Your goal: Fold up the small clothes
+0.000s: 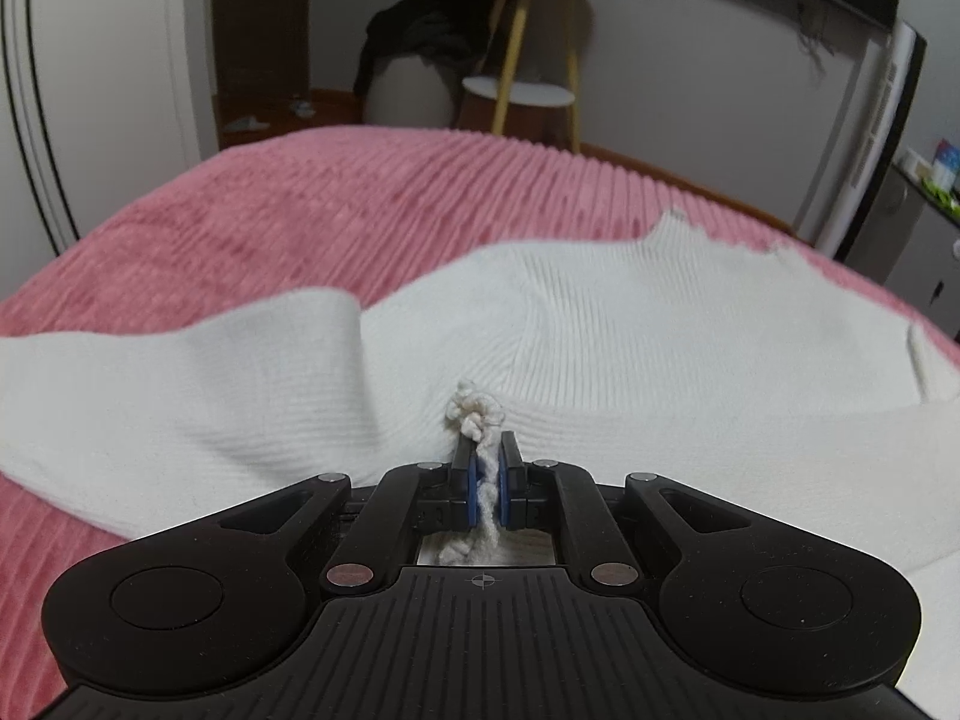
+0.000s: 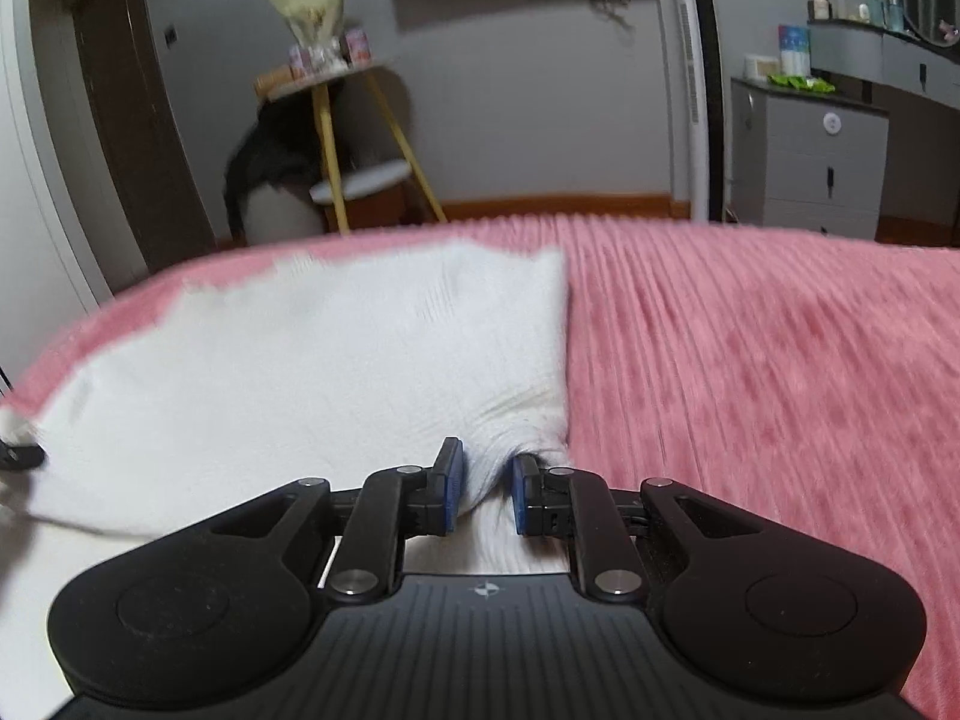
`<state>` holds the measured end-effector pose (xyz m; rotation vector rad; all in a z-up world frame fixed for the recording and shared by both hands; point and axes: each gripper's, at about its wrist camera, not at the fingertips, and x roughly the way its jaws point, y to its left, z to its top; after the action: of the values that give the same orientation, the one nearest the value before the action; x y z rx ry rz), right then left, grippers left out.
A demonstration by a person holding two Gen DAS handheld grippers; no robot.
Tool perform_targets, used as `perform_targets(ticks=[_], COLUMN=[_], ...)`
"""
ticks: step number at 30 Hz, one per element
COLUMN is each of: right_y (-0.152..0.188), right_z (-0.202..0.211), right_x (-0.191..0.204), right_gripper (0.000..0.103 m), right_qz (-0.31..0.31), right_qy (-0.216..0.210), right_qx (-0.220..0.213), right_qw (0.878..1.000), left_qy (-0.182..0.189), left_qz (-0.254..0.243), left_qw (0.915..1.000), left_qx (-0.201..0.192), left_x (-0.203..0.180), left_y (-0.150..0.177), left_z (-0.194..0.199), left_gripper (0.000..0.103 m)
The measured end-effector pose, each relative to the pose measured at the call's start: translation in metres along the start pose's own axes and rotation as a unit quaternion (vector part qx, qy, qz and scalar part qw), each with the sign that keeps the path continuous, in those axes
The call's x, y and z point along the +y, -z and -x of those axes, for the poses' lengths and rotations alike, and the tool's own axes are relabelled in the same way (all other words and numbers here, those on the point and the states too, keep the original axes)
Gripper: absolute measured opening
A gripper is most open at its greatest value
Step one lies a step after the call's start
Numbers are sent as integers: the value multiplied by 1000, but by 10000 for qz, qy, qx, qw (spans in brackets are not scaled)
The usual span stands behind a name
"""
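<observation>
While the left gripper (image 1: pixel 487 463) is pinching the white ribbed knit garment (image 1: pixel 540 324) on the pink ribbed bedspread (image 1: pixel 270 204), the right gripper (image 2: pixel 487 483) is apparently clamping its edge, so both should be lifting level together.

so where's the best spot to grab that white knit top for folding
Grip the white knit top at its near edge, coming in low from the near side of the pink bedspread. That hem bunches into a thin ridge, so pads can close on it, as the left gripper and right gripper do.
</observation>
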<state>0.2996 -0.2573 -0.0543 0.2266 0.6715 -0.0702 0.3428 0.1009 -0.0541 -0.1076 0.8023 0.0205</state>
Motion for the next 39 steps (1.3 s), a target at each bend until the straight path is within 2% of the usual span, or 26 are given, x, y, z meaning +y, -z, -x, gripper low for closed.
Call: perform_targets(ticks=[3,5,10,15,18,20,21,25,29,32,33,35,36,37,38,39], right_y=[3,1,-2,-1,0,-2,-4,-4,7,6,5,3,4,6,11,15], right_z=[1,5,26,19,11,10,11,18,11,11,13,21,27,33,41,47], right_x=[5,8,7,16,18,17,17,14,18,25,25,26,27,28,29,30], right_gripper=[17,20,30,30,28,16,14,13,14,17,18,23,26,34,43,47], right_qz=[235,350,157,226,226,234,253,202,502,778,796,837,879,922,971,1028], right_qy=[74,96,-46,-95,-81,-68,-34,155,329,428,442,452,434,420,405,380], right_qx=[-47,28,-42,26,115,108,82,-139,-60,4,19,17,-21,-76,-135,-174], right_qw=[9997,9993,9999,9997,9996,9996,9996,9996,9982,9960,9958,9955,9952,9948,9944,9938], left_qy=[-10,58,305,248,237,258,277,335,232,182,206,316,363,400,408,347], left_qz=[-45,121,367,292,306,300,305,337,292,404,517,791,932,1059,1162,1255], left_qw=[10000,9999,9989,9992,9992,9992,9991,9989,9990,9988,9983,9962,9948,9934,9922,9914], left_qx=[-53,-57,-25,114,129,101,64,-31,240,205,200,202,202,189,172,134], left_x=[0,4,9,4,4,3,3,4,5,12,16,27,33,39,45,51], left_y=[2,2,6,10,10,8,7,6,13,17,17,18,19,20,21,21], left_z=[4,10,22,22,24,27,30,34,22,24,26,30,33,36,39,44], left_gripper=[14,17,16,14,9,8,8,8,9,18,21,33,35,39,48,54])
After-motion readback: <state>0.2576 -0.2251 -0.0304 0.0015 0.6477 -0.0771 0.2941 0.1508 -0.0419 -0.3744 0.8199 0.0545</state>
